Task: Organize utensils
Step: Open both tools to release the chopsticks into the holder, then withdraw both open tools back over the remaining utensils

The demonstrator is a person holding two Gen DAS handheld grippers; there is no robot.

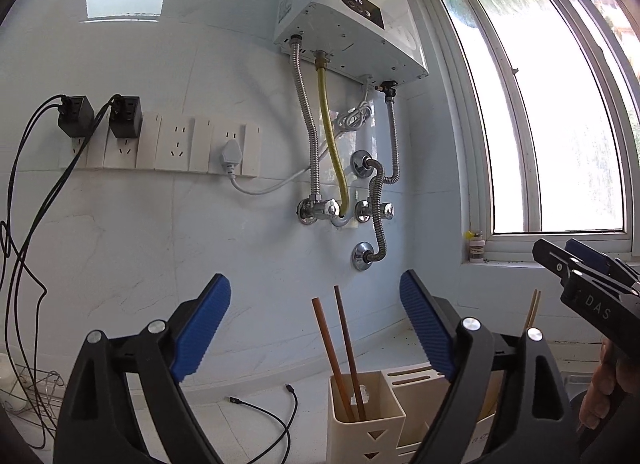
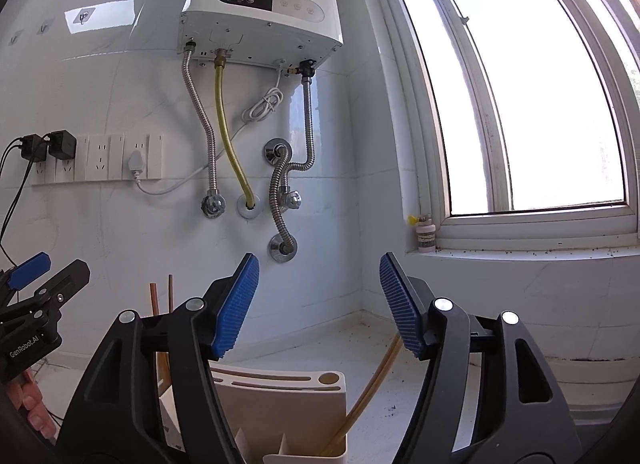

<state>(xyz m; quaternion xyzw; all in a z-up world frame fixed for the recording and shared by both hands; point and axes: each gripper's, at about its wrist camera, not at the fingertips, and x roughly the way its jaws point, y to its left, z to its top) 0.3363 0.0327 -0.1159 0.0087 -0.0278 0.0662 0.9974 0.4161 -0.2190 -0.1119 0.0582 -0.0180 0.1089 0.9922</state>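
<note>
Both grippers, left (image 1: pixel 316 328) and right (image 2: pixel 318 304), hang spread and empty above the holder (image 1: pixel 366 416) (chopsticks (image 1: pixel 340 348) already standing inside), presumably just released.

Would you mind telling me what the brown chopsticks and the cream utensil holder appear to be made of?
The brown chopsticks look like wood or bamboo: matte, reddish-brown, no shine. The cream utensil holder looks like moulded plastic: smooth, uniform colour, thin walls with clean triangular cut-outs, though the pictures cannot confirm it.
</note>
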